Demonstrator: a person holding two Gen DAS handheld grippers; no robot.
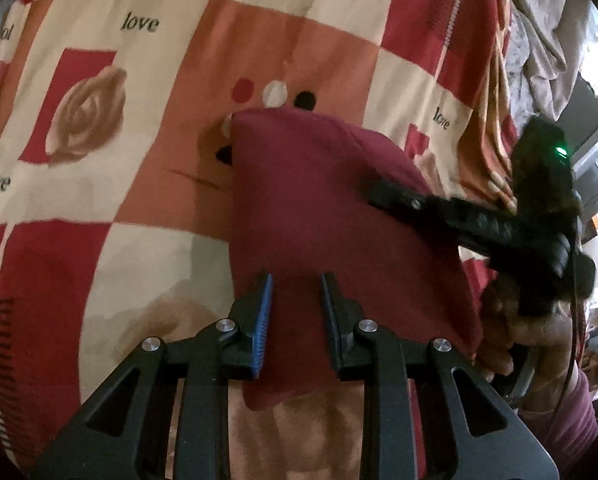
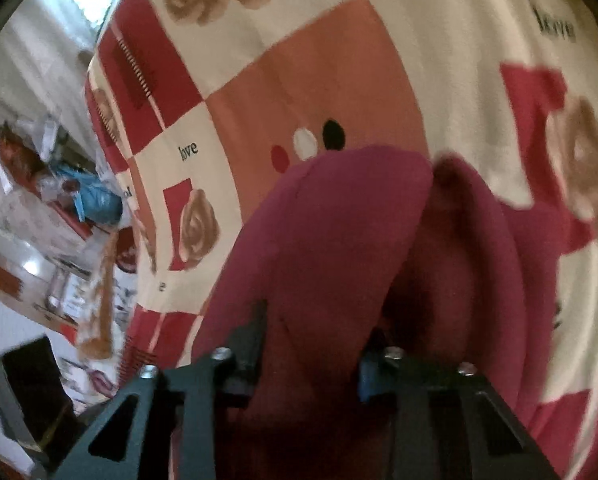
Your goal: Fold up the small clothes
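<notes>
A maroon garment [image 1: 319, 208] lies folded on a bedsheet [image 1: 139, 60] patterned with red, cream and pink squares and roses. My left gripper [image 1: 297, 292] hovers over the garment's near part, its blue-padded jaws open with maroon cloth showing between them. My right gripper [image 1: 383, 192] reaches in from the right, its fingers lying on the garment's right side. In the right wrist view the garment [image 2: 339, 240] bulges up between my right gripper's [image 2: 315, 320] parted jaws, and a fold of cloth lies over the right finger.
The bedsheet [image 2: 299, 60] covers nearly all of both views. A grey cloth heap [image 1: 539, 40] lies past the bed's far right edge. Cluttered shelves and boxes [image 2: 39, 200] stand beside the bed on the left of the right wrist view.
</notes>
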